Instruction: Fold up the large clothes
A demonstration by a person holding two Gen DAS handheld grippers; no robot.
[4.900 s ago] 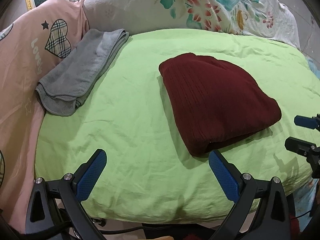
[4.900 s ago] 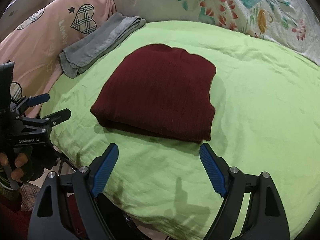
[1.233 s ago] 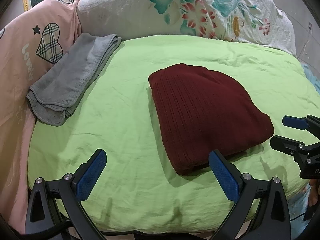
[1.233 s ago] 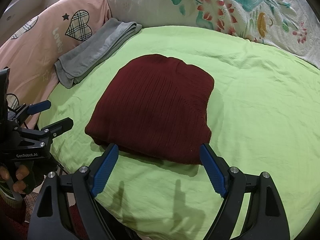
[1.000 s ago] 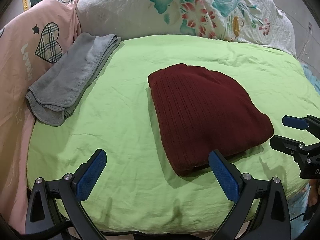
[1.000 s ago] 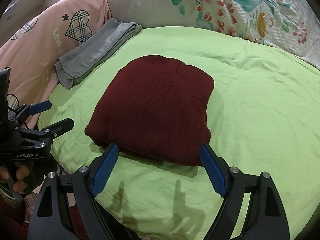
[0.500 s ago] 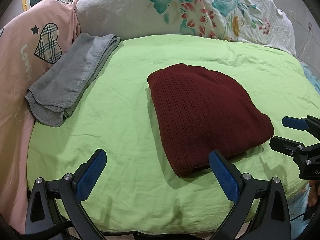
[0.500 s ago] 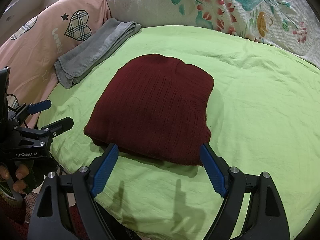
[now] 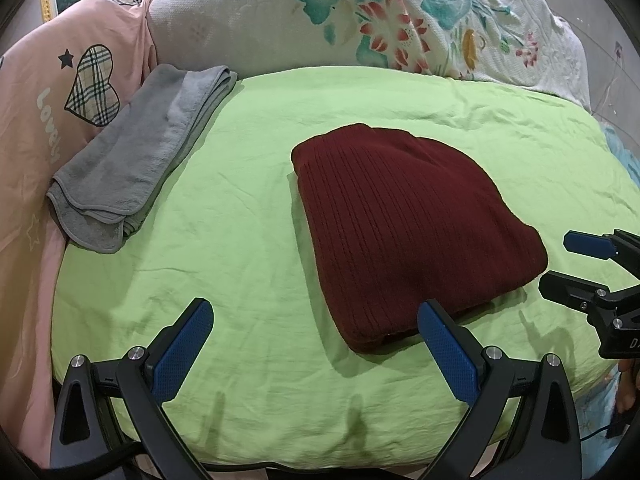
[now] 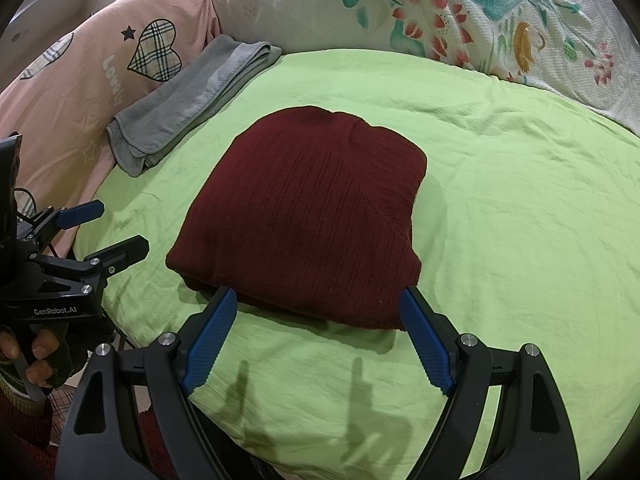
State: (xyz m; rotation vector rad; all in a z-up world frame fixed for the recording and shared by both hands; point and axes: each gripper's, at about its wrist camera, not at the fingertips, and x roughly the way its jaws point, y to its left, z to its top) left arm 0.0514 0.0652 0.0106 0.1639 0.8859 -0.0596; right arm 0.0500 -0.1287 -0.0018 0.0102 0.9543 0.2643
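A dark red ribbed knit garment (image 9: 404,232) (image 10: 312,216) lies folded into a thick rectangle on the green sheet (image 9: 248,208). My left gripper (image 9: 316,322) hovers open over the sheet near the bed's front edge, its right finger beside the garment's near corner, nothing between its blue pads. My right gripper (image 10: 318,308) stands open just in front of the garment's near edge, holding nothing. Each gripper shows in the other's view: the right gripper (image 9: 568,260) at the far right, the left gripper (image 10: 108,226) at the far left, held by a hand (image 10: 40,356).
A folded grey towel (image 9: 136,160) (image 10: 192,104) lies at the sheet's back left. A pink quilt with plaid hearts (image 9: 48,92) lies along the left side, a floral pillow (image 9: 380,20) across the back. The sheet's rounded front edge drops off just below the grippers.
Since about five seconds ago both grippers have come closer to the garment's near edge. Over the last second nothing has visibly moved.
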